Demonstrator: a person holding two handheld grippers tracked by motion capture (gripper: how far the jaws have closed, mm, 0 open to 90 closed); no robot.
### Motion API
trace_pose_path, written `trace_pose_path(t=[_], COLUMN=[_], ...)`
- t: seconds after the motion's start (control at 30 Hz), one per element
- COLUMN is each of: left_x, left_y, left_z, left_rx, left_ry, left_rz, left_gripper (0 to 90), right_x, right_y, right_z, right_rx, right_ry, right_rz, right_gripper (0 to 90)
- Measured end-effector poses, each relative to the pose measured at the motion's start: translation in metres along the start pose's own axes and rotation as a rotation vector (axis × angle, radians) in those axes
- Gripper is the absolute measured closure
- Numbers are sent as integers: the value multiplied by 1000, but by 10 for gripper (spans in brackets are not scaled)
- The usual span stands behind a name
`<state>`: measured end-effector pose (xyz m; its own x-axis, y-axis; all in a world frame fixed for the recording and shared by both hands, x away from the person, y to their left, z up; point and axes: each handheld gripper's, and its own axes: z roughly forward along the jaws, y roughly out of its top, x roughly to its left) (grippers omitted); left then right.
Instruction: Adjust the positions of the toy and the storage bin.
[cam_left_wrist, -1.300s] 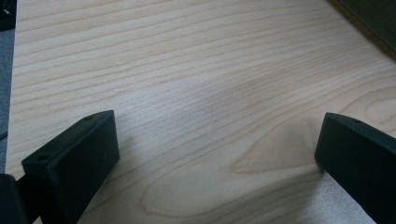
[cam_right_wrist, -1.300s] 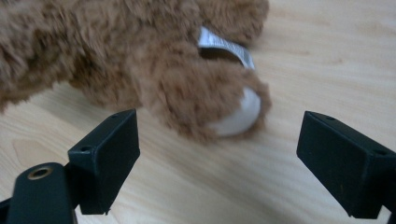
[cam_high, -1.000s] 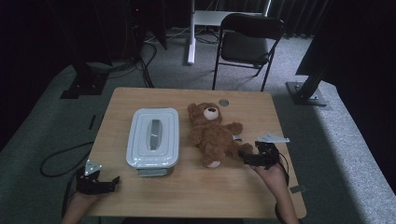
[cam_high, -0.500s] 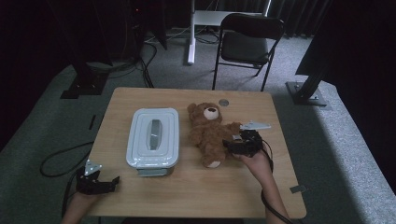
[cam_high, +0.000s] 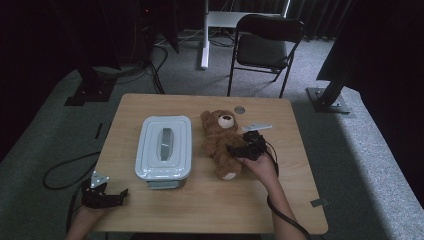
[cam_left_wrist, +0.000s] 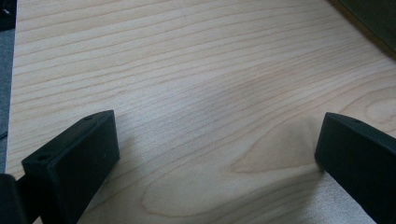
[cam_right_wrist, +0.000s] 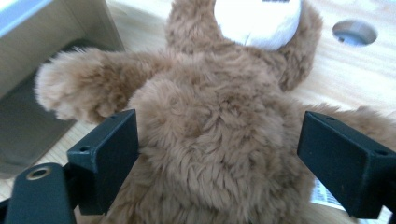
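A brown teddy bear lies on its back in the middle of the wooden table, head toward the far edge. My right gripper is over its belly, open, with one jaw on each side of the bear's torso. A pale blue-grey lidded box stands just left of the bear; its wall shows in the right gripper view. My left gripper rests open near the table's front left corner, with only bare wood between its jaws.
A round hole sits in the tabletop beyond the bear's head. A black folding chair stands behind the table. Cables lie on the grey carpet at the left. A dark stand base is at the right.
My right gripper has moved left from the bear's side until its jaws straddle the bear's torso. The left gripper, the box and the bear have stayed put.
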<state>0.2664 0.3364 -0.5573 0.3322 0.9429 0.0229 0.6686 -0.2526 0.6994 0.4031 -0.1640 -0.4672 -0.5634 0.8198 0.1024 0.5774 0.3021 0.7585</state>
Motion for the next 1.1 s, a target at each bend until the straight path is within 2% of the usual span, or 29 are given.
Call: trace_pose_path(t=[0.23,0.4,0.53,0.63,0.73,0.83,0.97,1.1], left_x=[0,0,0,0,0,0,0,0], left_y=[0,0,0,0,0,0,0,0], left_z=[0,0,0,0,0,0,0,0], left_rx=[0,0,0,0,1,1,0,0], left_ry=[0,0,0,0,1,1,1,1], left_rz=[0,0,0,0,0,0,0,0], left_gripper=[4,4,4,4,5,5,5,5], right_x=[2,6,6,6,9,11,12,14], right_y=[-4,-7,-13,-15,-15,-14,-12,-11], right_z=[21,35,42,42,42,41,41,39], right_rx=[69,109,108,96,108,115,126,114], right_ry=[10,16,31,28,16,9,-2,-12], right_rz=[34,27,36,19,-9,-10,-21,-33], right_gripper=[105,99,100,107,181,289,383,501])
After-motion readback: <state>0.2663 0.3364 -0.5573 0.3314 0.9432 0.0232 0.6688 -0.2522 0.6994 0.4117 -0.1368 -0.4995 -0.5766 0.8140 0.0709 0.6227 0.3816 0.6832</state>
